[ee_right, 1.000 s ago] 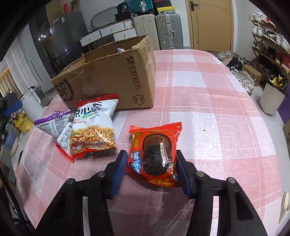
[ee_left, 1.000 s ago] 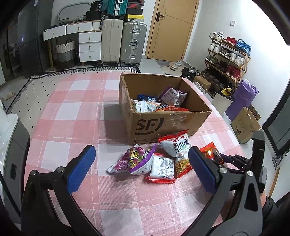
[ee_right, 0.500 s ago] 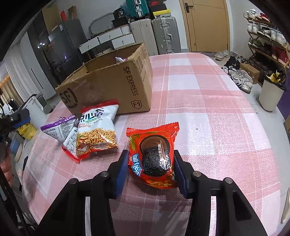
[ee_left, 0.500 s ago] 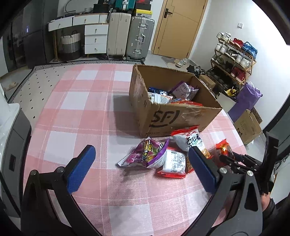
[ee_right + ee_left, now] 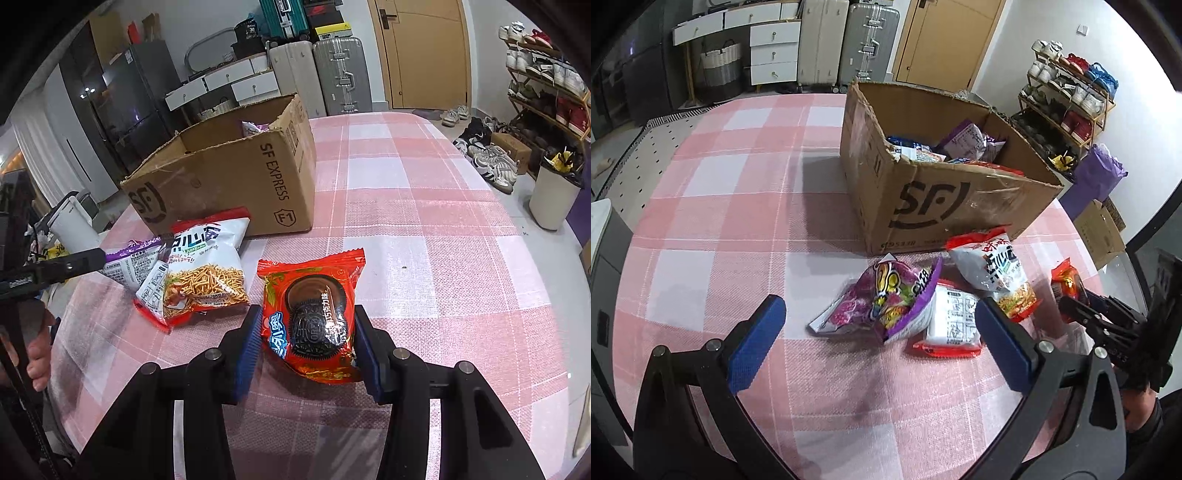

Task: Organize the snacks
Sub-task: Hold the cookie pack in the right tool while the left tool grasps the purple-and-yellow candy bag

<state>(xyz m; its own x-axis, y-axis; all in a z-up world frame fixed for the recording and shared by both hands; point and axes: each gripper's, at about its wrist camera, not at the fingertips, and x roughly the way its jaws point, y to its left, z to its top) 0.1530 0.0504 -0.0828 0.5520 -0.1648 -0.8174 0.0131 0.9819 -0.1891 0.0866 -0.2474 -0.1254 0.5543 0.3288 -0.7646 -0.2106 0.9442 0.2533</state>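
Snacks on the checked tabletop [image 5: 424, 206]
Right gripper [image 5: 306, 345] fingers pinch the red Oreo packet [image 5: 314, 314] near the cardboard box [image 5: 229, 184]; left gripper [image 5: 879, 338] fingers spread wide above the purple packet [image 5: 886, 299]

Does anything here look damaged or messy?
The brown cardboard box has a ragged, torn top rim at its near corner. In front of it, a purple snack bag lies crumpled across a white packet with red edges in a loose heap.
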